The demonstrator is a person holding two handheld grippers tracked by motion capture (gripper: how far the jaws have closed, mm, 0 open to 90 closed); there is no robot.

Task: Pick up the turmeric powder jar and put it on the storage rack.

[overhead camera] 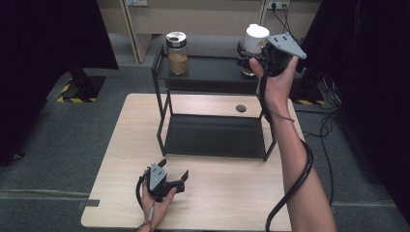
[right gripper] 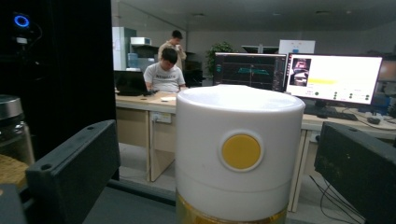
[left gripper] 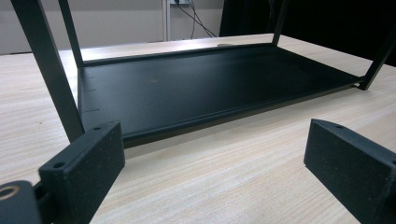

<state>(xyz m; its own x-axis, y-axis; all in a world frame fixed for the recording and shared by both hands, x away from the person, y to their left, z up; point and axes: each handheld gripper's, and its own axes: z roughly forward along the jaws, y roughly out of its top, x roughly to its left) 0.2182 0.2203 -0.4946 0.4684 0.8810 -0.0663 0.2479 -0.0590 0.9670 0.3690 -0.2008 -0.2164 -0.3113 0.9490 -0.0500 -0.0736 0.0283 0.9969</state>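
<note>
A black two-tier rack (overhead camera: 212,72) stands on the wooden table (overhead camera: 217,198). On its top shelf, at the right, is a jar with a white cap (overhead camera: 255,36) and a round yellow button (right gripper: 240,151); yellowish contents show under the cap. My right gripper (overhead camera: 249,55) is raised to that jar, which stands between the jaws. Its pads (right gripper: 79,163) stand off both sides of the cap, so my right gripper (right gripper: 215,154) is open. My left gripper (overhead camera: 174,169) rests low on the table in front of the rack, open and with nothing between its jaws (left gripper: 212,140), facing the lower shelf (left gripper: 210,84).
A glass jar with a silver lid and brown contents (overhead camera: 177,53) stands at the left of the top shelf, also at the edge of the right gripper view (right gripper: 11,126). A round hole (overhead camera: 241,108) is in the tabletop behind the rack. Desks, monitors and people lie beyond.
</note>
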